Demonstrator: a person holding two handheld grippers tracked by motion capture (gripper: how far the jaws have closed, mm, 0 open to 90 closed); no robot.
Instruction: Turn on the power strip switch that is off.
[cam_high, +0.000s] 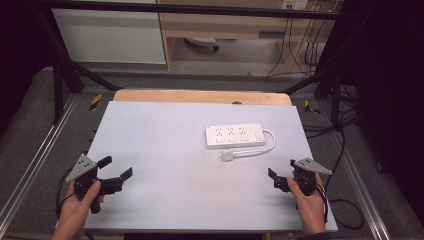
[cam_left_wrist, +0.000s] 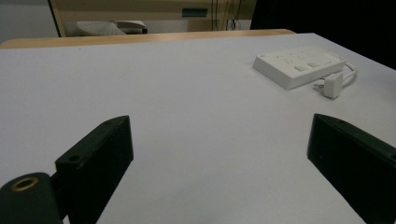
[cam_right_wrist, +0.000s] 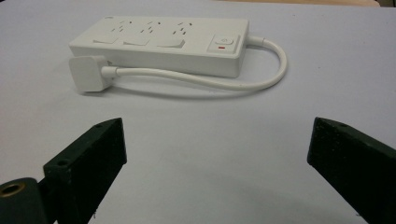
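A white power strip (cam_high: 235, 136) lies flat on the pale table, right of centre, with its short white cable (cam_high: 270, 142) looped round so the plug (cam_high: 229, 155) rests just in front of it. The strip (cam_right_wrist: 161, 44) and plug (cam_right_wrist: 88, 73) lie ahead of my right gripper (cam_right_wrist: 217, 158), whose jaws stand wide apart with nothing between them. In the high view the right gripper (cam_high: 281, 176) sits near the table's front right. My left gripper (cam_high: 117, 167) is held at the front left, open and empty, with the strip (cam_left_wrist: 299, 67) far off to its right.
The pale table top (cam_high: 165, 150) has a wooden strip along its far edge (cam_high: 200, 96). Black frame bars (cam_high: 65, 65) and loose cables (cam_high: 330, 125) flank the table. Shelving and more cables stand behind.
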